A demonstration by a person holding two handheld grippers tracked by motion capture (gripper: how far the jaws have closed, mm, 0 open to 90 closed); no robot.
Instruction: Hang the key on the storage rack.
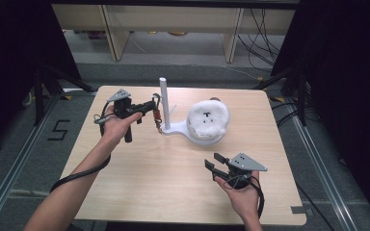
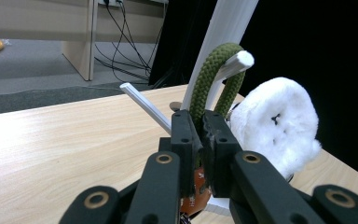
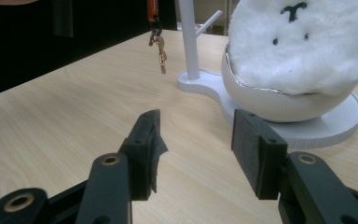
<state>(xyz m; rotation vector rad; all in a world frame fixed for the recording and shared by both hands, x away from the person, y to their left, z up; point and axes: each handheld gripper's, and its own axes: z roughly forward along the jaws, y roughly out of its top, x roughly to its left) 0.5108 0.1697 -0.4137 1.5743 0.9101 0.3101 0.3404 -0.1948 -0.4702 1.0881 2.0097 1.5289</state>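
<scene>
- Left gripper [image 1: 150, 107], upper left of centre in the high view: jaws clamped tight on one green rope loop [image 2: 208, 79]; the loop rides over a white peg [image 2: 237, 63] of the stand.
- One orange tag [image 1: 157, 114] with a small metal clasp [image 3: 160, 51] hangs below the loop, just beside the stand's post.
- One white stand [image 1: 164, 96], upper centre of the high view: one upright post, two thin side pegs seen in the left gripper view, flat base on the table [image 1: 139, 168].
- One white bowl [image 3: 279, 105] on the stand's base, with one fluffy white plush [image 1: 208, 117] sitting in it, face marks showing.
- Right gripper [image 1: 216, 166], lower right of the high view: jaws part-open, nothing between them, low over the table, well apart from the stand.
- Count: two grippers, one loop, one stand, one plush.
</scene>
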